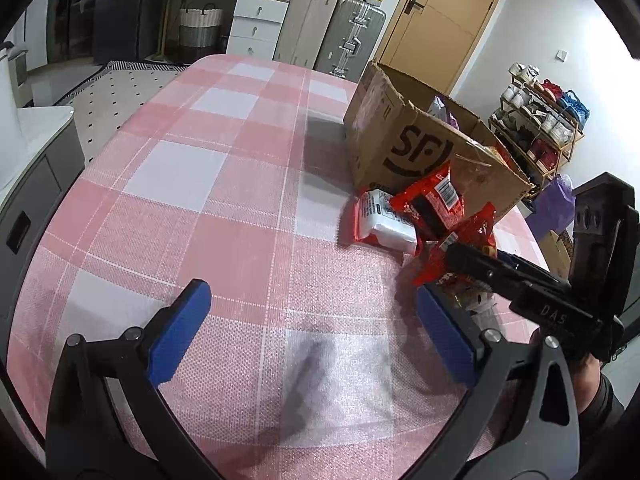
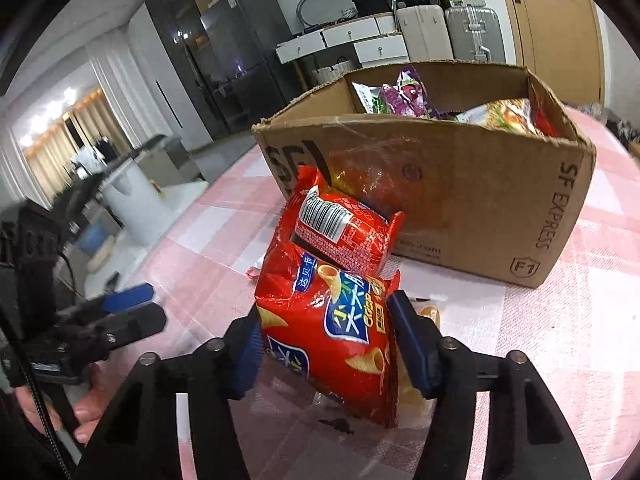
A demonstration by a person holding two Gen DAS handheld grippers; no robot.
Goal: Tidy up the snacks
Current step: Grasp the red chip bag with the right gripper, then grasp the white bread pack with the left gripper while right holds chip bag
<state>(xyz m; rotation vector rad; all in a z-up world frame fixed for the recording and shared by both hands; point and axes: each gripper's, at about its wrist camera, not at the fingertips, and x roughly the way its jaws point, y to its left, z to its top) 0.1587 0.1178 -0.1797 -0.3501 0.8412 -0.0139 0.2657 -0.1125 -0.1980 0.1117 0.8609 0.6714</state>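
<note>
A red crisp bag (image 2: 332, 320) stands on the pink checked table, and my right gripper (image 2: 326, 312) is shut on it, one blue pad pressing each side. Behind the bag a second red pack with a barcode (image 2: 340, 228) leans on the open cardboard box (image 2: 460, 200). A white-and-red packet (image 1: 384, 220) lies beside the box (image 1: 384, 128). The box holds several snack bags, among them a purple one (image 2: 404, 96). My left gripper (image 1: 312, 296) hovers open over bare cloth left of the snacks, with nothing between its pads. The right gripper's black finger (image 1: 480, 264) reaches into the red bags.
The pink checked tablecloth (image 1: 200, 184) stretches left and far of the box. A hand (image 2: 80, 416) holds the left gripper's handle at lower left. Beyond the table stand suitcases (image 1: 352, 36), white drawers (image 1: 256, 24), a wooden door and a shoe rack (image 1: 536, 128).
</note>
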